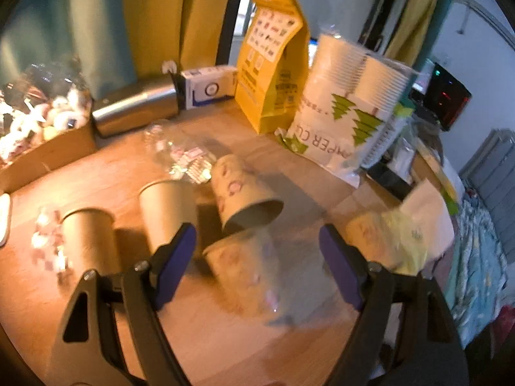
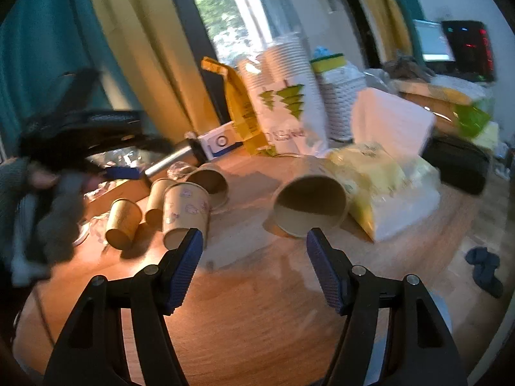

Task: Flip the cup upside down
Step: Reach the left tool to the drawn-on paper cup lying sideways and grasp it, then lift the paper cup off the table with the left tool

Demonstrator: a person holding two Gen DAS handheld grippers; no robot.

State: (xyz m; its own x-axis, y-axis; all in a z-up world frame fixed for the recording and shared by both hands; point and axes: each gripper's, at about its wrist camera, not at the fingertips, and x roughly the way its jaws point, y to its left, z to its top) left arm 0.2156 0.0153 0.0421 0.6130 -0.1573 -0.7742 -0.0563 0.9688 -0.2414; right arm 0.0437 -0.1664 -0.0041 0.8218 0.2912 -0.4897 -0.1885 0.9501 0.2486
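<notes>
Several paper cups are on the round wooden table (image 1: 225,337). In the left wrist view two plain brown cups (image 1: 88,241) (image 1: 167,212) stand upside down at the left. A patterned cup (image 1: 244,199) lies on its side, mouth toward me. Another patterned cup (image 1: 244,273) stands upside down between the fingers of my open left gripper (image 1: 257,247). In the right wrist view a cup (image 2: 310,206) lies on its side just beyond my open, empty right gripper (image 2: 254,247). The left gripper (image 2: 106,170) shows there at the left.
A bag of stacked paper cups (image 1: 347,109), a yellow paper bag (image 1: 273,64), a steel flask (image 1: 135,109) and a small box (image 1: 209,88) line the table's back. A cardboard box (image 1: 42,148) stands at the left. A yellow-white packet (image 2: 379,186) lies at the right.
</notes>
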